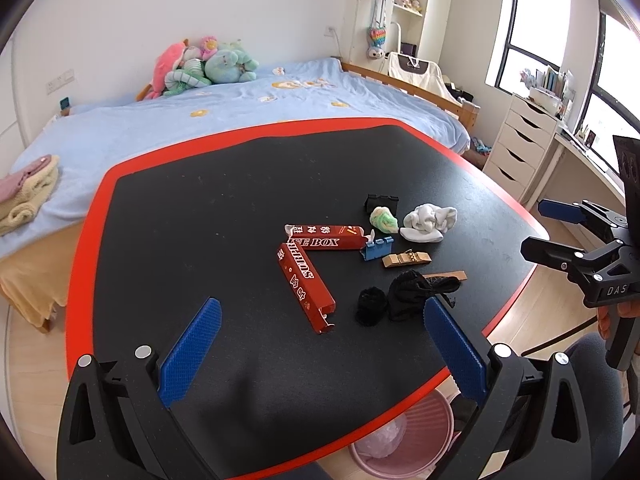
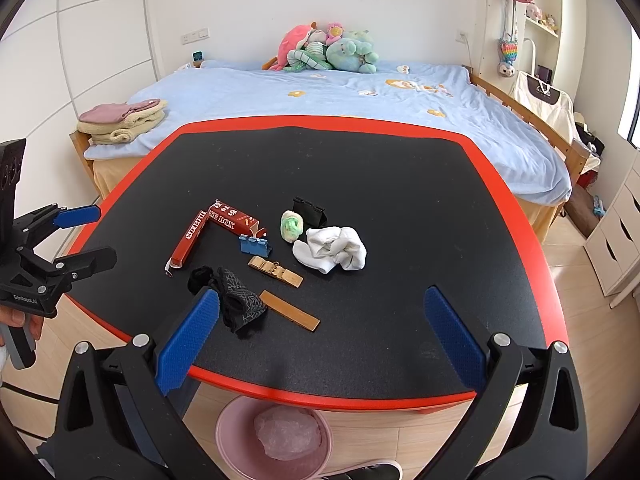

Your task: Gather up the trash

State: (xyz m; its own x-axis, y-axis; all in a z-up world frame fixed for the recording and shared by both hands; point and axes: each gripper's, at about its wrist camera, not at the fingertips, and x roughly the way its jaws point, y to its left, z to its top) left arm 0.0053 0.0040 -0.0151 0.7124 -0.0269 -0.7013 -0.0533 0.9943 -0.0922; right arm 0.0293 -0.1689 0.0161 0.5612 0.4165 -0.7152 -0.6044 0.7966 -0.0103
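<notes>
Trash lies clustered near the middle of the black table (image 2: 400,184): a torn red box (image 2: 224,222) bent into an L, and just right of it a blue clip (image 2: 256,245), a green-white wad (image 2: 292,227) and a crumpled white cloth (image 2: 334,250). Behind the wad sits a black clip (image 2: 308,210). Nearer the front edge than the box lie a tan strap (image 2: 275,271), a brown strip (image 2: 290,310) and a black rag (image 2: 236,304), the rag touching the strip's end. A pink bin (image 2: 228,440) stands on the floor under the table's front edge, with a pale bag bunched inside it. Both claws hang above that edge, spread wide and holding nothing: the left gripper (image 1: 320,344) on the box side, the right gripper (image 2: 320,336) over the rag and strip. By my reckoning nothing has been picked up yet; this looks like the reach for a first piece. The rag or the strip seems handiest for the right claw, which would need to drop low and close on it, then carry it back over the edge to the bin. The strip lies flat, so a pinch there may slip.
</notes>
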